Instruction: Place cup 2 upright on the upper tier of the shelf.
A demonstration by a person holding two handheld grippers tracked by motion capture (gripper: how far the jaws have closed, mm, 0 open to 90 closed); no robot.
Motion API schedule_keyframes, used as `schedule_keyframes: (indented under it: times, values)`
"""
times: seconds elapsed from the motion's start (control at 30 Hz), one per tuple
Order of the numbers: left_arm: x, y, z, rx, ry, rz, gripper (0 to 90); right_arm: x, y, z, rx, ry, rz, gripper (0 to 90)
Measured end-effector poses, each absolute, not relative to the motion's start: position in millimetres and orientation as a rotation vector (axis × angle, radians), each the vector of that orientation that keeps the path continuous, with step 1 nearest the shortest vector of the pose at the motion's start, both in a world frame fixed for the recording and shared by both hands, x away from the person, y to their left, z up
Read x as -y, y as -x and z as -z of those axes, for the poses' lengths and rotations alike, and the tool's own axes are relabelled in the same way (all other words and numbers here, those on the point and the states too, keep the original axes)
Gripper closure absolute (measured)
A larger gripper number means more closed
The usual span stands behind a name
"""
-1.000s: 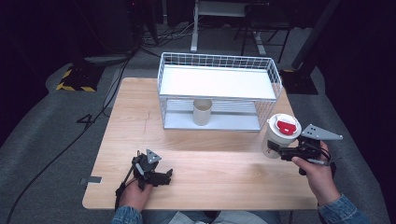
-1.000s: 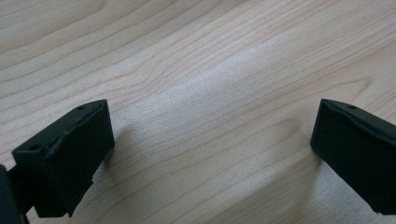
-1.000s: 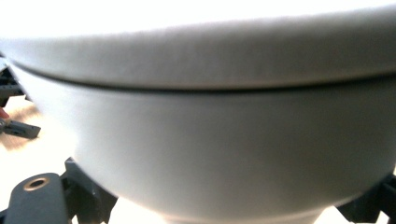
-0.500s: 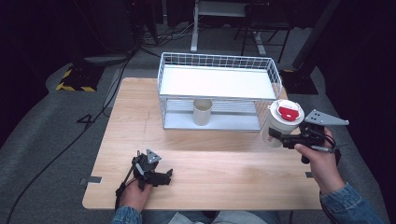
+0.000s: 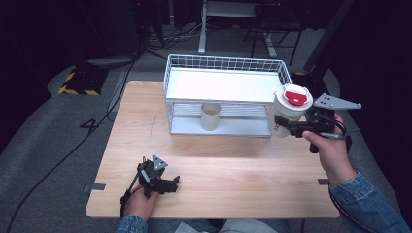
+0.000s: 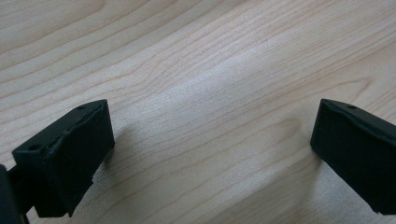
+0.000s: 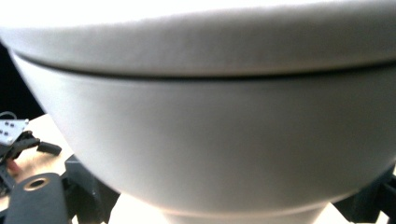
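Now carry step: right gripper pinching white cup with red lid, lifted at wire rack's 3 o'clock. Left gripper spread, idle at table's 7 o'clock. Next, likely: raise over rim, lower upright onto top shelf.

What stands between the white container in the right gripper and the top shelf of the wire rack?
Only the rack's raised wire rim. The right gripper holds the white container beside the rack's right end, lid near rim height. The top shelf is bare.

My high view looks down over the wooden table; my gripper views sit close, the left on its bare wood.
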State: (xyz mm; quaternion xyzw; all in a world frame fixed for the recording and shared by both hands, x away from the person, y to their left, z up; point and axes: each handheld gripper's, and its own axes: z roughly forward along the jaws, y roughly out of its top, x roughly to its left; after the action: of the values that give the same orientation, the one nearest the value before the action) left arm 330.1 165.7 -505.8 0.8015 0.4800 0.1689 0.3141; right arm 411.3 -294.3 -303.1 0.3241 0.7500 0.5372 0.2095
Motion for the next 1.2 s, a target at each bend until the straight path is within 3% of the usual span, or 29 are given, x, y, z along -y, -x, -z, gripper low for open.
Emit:
schedule_keyframes:
  times: [1.2]
  values:
    - [-166.6,-329.2,505.8,-1.274,-2.113,-0.448,0.0,242.4,-495.5,249.0,-2.0,-0.873,-1.535,13.1]
